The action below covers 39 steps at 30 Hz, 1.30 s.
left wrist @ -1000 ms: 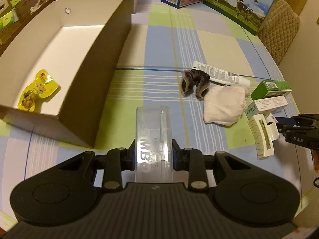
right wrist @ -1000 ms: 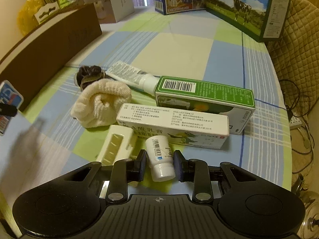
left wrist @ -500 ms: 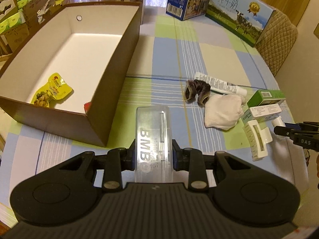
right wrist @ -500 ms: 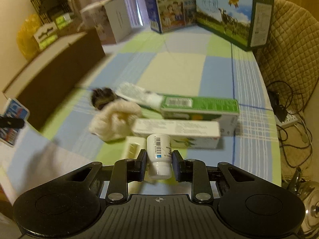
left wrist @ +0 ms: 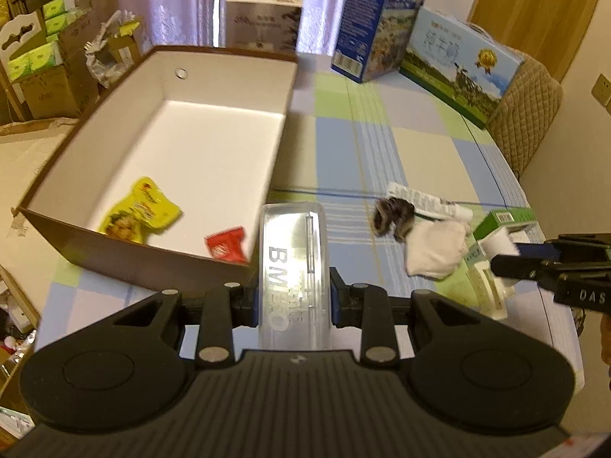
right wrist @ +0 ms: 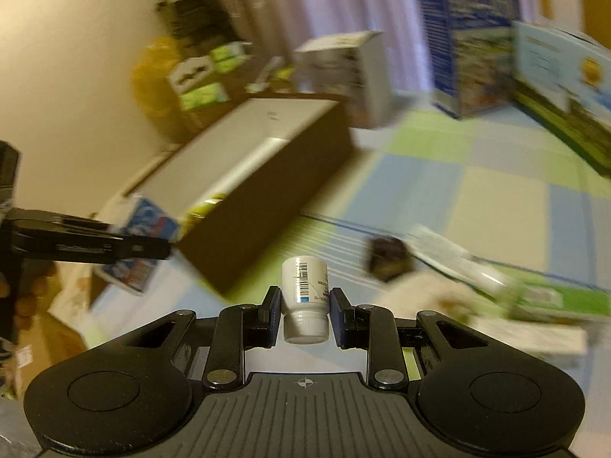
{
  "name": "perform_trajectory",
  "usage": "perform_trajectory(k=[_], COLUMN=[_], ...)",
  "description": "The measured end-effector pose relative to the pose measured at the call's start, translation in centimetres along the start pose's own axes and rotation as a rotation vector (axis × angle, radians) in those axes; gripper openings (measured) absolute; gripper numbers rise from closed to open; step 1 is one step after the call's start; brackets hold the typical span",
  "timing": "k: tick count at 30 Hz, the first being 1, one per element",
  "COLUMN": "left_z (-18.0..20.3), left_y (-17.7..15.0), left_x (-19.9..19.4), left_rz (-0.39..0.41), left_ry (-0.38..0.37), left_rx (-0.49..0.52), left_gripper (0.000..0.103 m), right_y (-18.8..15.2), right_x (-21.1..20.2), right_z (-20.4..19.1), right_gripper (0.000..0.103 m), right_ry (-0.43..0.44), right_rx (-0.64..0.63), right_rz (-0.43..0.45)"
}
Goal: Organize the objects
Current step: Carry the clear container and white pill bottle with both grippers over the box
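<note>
My left gripper (left wrist: 293, 297) is shut on a clear plastic case (left wrist: 293, 263) marked BMB, held above the table near the front right corner of the brown cardboard box (left wrist: 160, 267). The box holds a yellow snack packet (left wrist: 139, 212) and a red packet (left wrist: 226, 245). My right gripper (right wrist: 304, 311) is shut on a small white bottle (right wrist: 304, 294) with a barcode label, lifted and facing the box (right wrist: 267, 206). The right gripper also shows in the left wrist view (left wrist: 511, 257), at the right, over the loose items.
On the checked tablecloth lie a dark hair scrunchie (left wrist: 393, 219), a white cloth (left wrist: 435, 252), a white tube (left wrist: 424, 202), a green carton (left wrist: 504, 221) and a cream hair clip (left wrist: 488, 290). Milk cartons (left wrist: 458, 61) stand at the back. A quilted chair (left wrist: 527, 114) is at the far right.
Both grippers have risen with their loads. The right gripper lifted the white bottle off the table and swung left toward the box. The left view now looks down into the box.
</note>
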<state>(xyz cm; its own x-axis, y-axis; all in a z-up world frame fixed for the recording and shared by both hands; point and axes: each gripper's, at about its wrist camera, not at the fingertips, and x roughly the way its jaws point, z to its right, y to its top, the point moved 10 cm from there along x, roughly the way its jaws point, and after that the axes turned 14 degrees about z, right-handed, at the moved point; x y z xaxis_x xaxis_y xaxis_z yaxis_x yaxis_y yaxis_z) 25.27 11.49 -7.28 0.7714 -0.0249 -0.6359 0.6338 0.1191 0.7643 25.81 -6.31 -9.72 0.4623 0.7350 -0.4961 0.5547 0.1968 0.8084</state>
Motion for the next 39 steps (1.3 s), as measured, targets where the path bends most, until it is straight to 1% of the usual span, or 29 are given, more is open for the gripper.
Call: perform_trajectory(k=[3,8,12,16,21,28,31,35,39], left_z=[-1.7,-4.7,-7.0,-9.3,-11.5,-13.3,-13.6,-14.2,-14.6], left_y=[0.9,2.2,3.4,4.7,6.1,6.7,6.5,5.7,5.0], left_x=[-0.4,-0.8,-0.5,0.6,2.7,6.6,8.3,10.4,11.8], left_rz=[0.017,0.042,0.053,0.057,0.048,-0.001,-0.03,-0.074,-0.104], left_ry=[0.01,0.026,0.035,0.043,0.046,0.027,0.01,0.005,-0.001], left_rx=[-0.007,-0.009,-0.004,0.007,0.023,0.017,0.007,-0.001,-0.009], left_gripper=[0.026,0.026,0.026,0.026,0.026,0.026,0.026,0.026,0.026], right_y=[1.0,2.5,3.6,4.6,4.9,4.5,3.9,3.5,3.4], right_x=[2.0,5.4,8.3,11.4,15.4,20.3,22.0,23.6,24.8], right_z=[-3.0,-7.3,-9.9,-11.5,-12.0,-11.3,-10.6,-10.0,-9.3], right_gripper=[0.024,0.024,0.024,0.024,0.024,0.024,0.024,0.024,0.024], right_ry=[0.056,0.116,0.139,0.135,0.096,0.039,0.023,-0.002,-0.034], right_rx=[-0.018,-0.042,-0.065,-0.084,-0.101,-0.14,-0.158,-0.196,-0.234], right_rz=[0.009,0.015,0.017,0.013,-0.027,-0.094,-0.126,-0.159,-0.175])
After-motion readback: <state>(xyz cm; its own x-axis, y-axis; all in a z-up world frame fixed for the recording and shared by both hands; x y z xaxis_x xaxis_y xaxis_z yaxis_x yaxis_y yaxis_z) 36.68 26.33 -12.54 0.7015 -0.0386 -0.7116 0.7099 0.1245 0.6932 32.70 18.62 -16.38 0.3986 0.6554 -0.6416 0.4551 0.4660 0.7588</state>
